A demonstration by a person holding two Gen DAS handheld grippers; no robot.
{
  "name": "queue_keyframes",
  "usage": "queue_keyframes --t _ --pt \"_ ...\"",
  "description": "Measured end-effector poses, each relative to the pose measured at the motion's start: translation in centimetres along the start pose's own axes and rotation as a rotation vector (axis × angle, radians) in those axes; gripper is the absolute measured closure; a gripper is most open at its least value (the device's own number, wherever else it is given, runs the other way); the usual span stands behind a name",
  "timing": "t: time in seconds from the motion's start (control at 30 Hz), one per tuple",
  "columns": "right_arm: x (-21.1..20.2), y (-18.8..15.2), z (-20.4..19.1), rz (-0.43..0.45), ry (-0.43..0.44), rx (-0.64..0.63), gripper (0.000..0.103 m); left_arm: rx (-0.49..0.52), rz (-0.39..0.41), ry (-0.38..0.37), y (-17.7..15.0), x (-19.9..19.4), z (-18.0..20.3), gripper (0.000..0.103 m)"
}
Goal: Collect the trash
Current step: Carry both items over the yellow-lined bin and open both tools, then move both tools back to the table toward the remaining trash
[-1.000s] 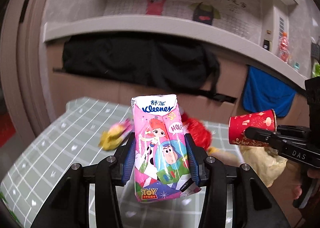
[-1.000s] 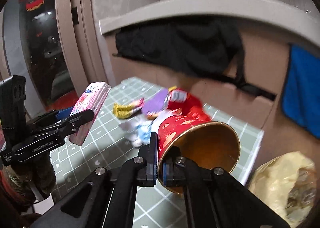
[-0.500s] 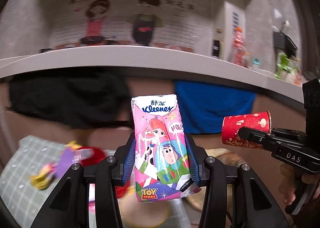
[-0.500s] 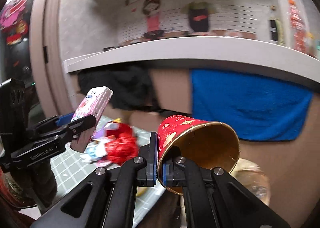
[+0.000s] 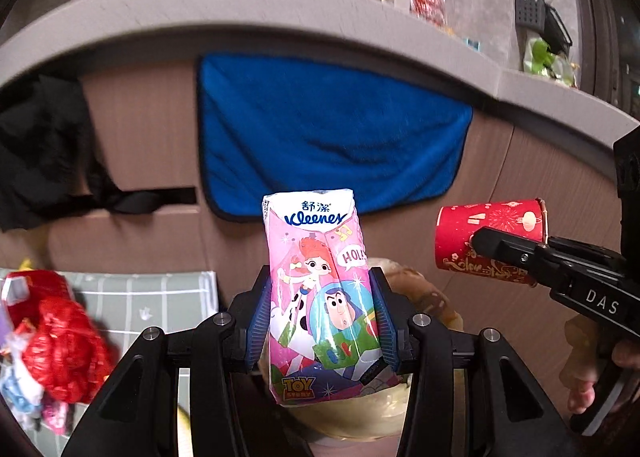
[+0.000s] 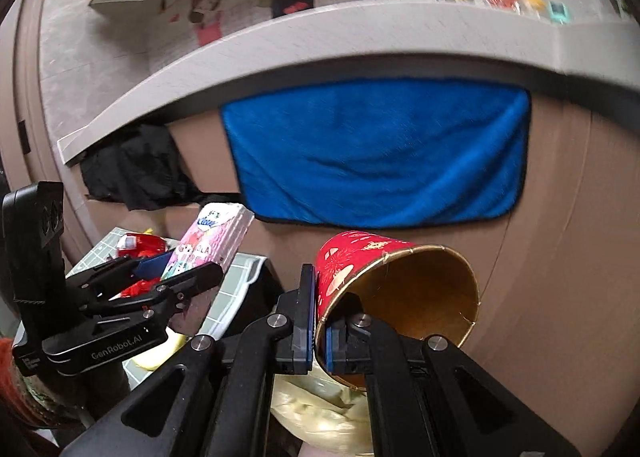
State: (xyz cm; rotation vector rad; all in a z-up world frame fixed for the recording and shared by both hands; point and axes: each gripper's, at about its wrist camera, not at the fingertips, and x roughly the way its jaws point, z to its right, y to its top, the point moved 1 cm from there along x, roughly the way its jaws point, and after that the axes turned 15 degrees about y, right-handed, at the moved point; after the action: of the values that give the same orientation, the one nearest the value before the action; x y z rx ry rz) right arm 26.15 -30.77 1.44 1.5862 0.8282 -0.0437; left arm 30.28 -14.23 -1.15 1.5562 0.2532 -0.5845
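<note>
A pink Kleenex tissue pack (image 5: 324, 297) stands upright in the left claw (image 5: 322, 321), its blue pads clamped on the pack's two long sides, while the right claw (image 6: 319, 327) pinches the wall of a red paper cup (image 6: 396, 289), one finger inside the rim and one outside, the cup tipped on its side with its gold-lined mouth facing forward and to the right. Both pieces appear to be in the carry-and-drop step of the trash collection: directly beneath and just ahead of each claw lies a pale yellow trash bag (image 6: 320, 413), its mouth apparently open under them. The next move would call for lowering each item over the bag and parting the fingers so pack and cup fall inside, not onto its edge. To the left of the left claw, more litter, including a crumpled red wrapper (image 5: 60, 341), lies on the green-checked counter (image 5: 160, 297), awaiting pickup.
</note>
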Motion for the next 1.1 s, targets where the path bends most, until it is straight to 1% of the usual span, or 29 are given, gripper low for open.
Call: queue_keyframes --t 0.1,0.23,0.3,0.37,0.4,0.43,0.47,0.5,0.57,0.63,0.73,0.87,0.97,1.1 --pt "0.7 -0.6 1.7 -0.021 0.005 0.036 0.100 0.000 -0.040 -0.011 -0.3 1.7 0.6 0.056" --pt "1.7 -1.0 2.9 -0.040 0.005 0.064 0.100 -0.004 -0.081 -0.029 -0.7 3.6 1.1 0.056" --pt "2.2 -0.9 3.6 -0.043 0.012 0.080 0.098 -0.012 -0.096 -0.053 -0.8 4.5 1.2 0.056" --pt "2.7 -0.9 4.7 -0.040 0.012 0.114 0.095 -0.016 -0.131 -0.136 -0.9 5.8 1.3 0.053" --pt "3.2 -0.8 5.3 -0.051 0.009 0.130 0.088 -0.013 -0.149 -0.165 -1.0 6.3 1.4 0.050" --pt "3.6 -0.9 5.7 -0.067 0.012 0.151 0.075 -0.007 -0.170 -0.192 -1.1 6.9 1.5 0.045" --pt "4.0 -1.2 6.3 -0.074 0.024 0.178 0.071 -0.005 -0.170 -0.193 -1.2 7.0 1.5 0.039" --pt "4.1 -1.5 6.6 -0.077 0.030 0.191 0.068 -0.003 -0.167 -0.187 -1.3 7.1 1.4 0.037" --pt "4.4 -2.2 7.0 -0.090 0.025 0.203 0.068 -0.007 -0.169 -0.189 -1.4 7.1 0.9 0.033" --pt "4.4 -3.0 7.2 -0.099 0.007 0.207 0.068 -0.025 -0.180 -0.192 -1.4 7.0 0.3 0.032" --pt "4.2 -3.5 7.2 -0.090 0.007 0.232 0.068 -0.058 -0.176 -0.166 -1.2 6.4 -1.1 0.031" --pt "3.5 -3.6 6.5 -0.066 -0.018 0.224 0.068 -0.065 -0.133 -0.114 -1.3 3.9 -3.5 0.031" --pt "2.7 -3.5 5.3 -0.042 -0.022 0.208 0.068 -0.074 -0.098 -0.062 -1.7 1.4 -6.4 0.031" --pt "2.2 -3.1 2.2 -0.003 0.004 0.167 0.068 -0.100 -0.056 0.011 -2.4 -2.0 -10.3 0.031"
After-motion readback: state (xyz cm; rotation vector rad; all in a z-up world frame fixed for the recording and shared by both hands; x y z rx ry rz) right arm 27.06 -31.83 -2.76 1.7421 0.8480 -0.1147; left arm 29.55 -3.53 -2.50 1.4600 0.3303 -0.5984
